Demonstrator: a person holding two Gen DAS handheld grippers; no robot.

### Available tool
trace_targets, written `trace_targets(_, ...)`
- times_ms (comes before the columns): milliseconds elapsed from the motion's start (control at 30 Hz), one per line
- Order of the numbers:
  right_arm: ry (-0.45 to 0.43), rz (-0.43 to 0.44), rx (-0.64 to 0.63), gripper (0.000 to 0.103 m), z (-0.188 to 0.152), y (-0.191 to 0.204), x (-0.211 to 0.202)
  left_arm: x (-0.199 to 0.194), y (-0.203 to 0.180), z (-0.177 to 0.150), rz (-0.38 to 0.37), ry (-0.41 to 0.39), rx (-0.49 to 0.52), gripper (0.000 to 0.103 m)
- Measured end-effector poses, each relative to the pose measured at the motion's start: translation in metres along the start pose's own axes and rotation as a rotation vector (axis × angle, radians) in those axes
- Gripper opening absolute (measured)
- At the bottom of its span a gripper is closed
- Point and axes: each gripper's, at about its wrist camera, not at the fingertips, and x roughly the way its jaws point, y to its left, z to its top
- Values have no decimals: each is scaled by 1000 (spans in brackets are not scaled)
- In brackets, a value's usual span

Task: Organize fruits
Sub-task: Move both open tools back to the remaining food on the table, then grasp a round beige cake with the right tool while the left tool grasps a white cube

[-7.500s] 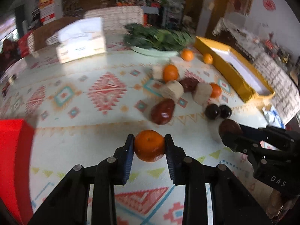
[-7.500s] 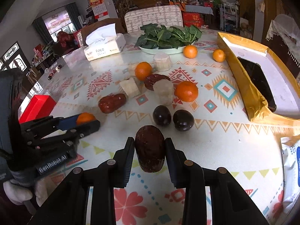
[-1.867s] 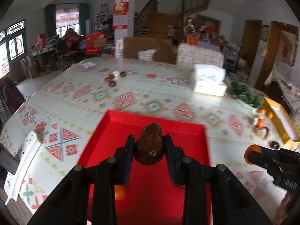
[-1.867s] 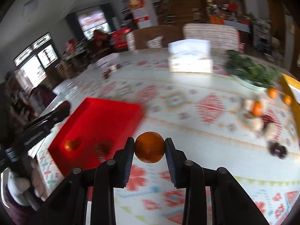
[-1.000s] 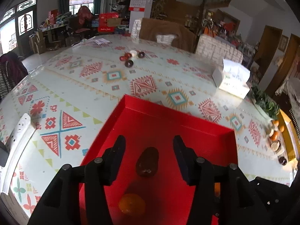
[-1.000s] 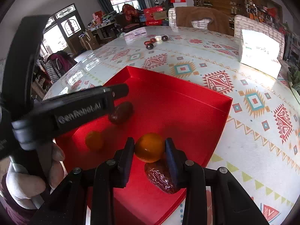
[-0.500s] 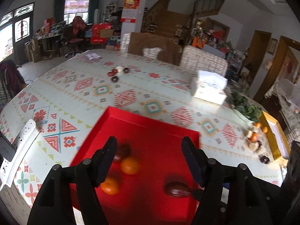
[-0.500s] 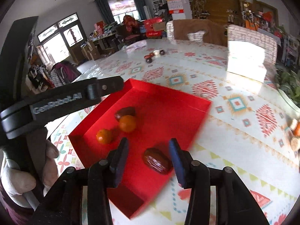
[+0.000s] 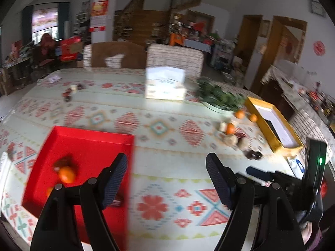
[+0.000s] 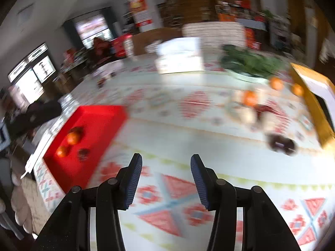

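Both empty, spread grippers hover beside the red tray's [image 9: 88,140] right edge.

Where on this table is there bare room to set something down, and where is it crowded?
Open tablecloth lies between the red tray and the fruit cluster, straight ahead of both open claws. The tray's far half is bare too. It is crowded around the fruit cluster beside the yellow box and greens plate.

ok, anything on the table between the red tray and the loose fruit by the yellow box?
Nothing: only bare patterned tablecloth between the red tray and the loose fruit, clear in the right wrist view.
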Motion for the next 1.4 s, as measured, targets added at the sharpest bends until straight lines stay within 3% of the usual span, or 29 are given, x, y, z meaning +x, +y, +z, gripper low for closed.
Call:
trace_targets(300, -52, -150, 110, 53, 16, -97, -30, 41, -55, -10, -69, 76, 54, 77)
trace_targets(533, -63, -169, 192, 53, 41, -140, -13, 68, -72, -12, -83, 117, 83, 77)
trace_targets(800, -21, -128, 184, 53, 59, -141, 34, 94, -71, -10, -77, 145, 80, 77)
trace_targets(1200, 36, -125, 145, 52, 50, -138, 68, 133, -85, -3, -82, 174, 87, 77)
trace_targets(1267, 35, -106, 147, 37, 50, -138, 67, 139, -92, 0, -86, 169, 100, 77)
trace_targets(1400, 36, -80, 162, 34, 49, -140, 64, 154, -106, 4, -94, 165, 132, 77)
